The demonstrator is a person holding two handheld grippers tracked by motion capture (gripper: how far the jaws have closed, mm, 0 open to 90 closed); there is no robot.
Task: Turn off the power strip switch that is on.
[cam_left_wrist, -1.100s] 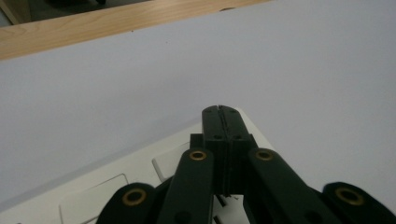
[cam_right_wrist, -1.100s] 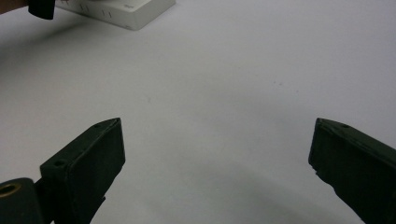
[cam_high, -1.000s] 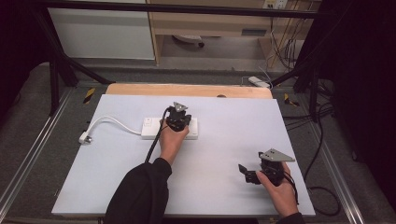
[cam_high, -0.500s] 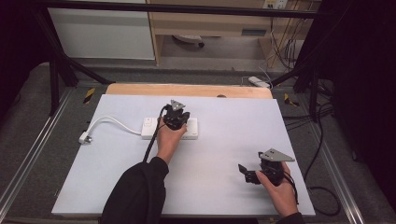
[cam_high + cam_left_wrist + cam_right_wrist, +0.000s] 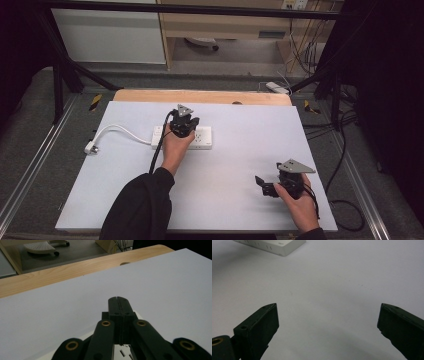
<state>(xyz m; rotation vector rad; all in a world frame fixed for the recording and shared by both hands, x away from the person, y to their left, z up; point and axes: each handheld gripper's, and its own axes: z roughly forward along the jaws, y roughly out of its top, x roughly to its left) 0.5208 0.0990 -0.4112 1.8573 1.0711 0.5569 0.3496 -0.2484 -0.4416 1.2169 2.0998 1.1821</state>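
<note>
Now the left gripper (image 5: 186,131) sits directly over the white power strip (image 5: 202,138), which lies on the white worktop (image 5: 235,165) a little left of centre and nearer the far edge than the near one. Its white cord (image 5: 116,130) runs off toward the left edge and ends in a plug (image 5: 90,148). In the left gripper view the two black jaws are pressed flat together with nothing between them, and a bit of the strip's slotted face (image 5: 122,352) shows just beneath them. Whether the jaw tips touch the strip I cannot tell.

The right gripper (image 5: 265,185) rests low near the near right corner of the worktop, well apart from the strip. Its jaws stand wide apart and hold nothing; its own view shows bare worktop between them and a corner of the strip (image 5: 274,246) farther off.

Compared with a second ago, little differs: the left hand (image 5: 175,147) has shifted only slightly over the strip, jaws closed as before, and the right hand (image 5: 300,207) is in the same place.
</note>
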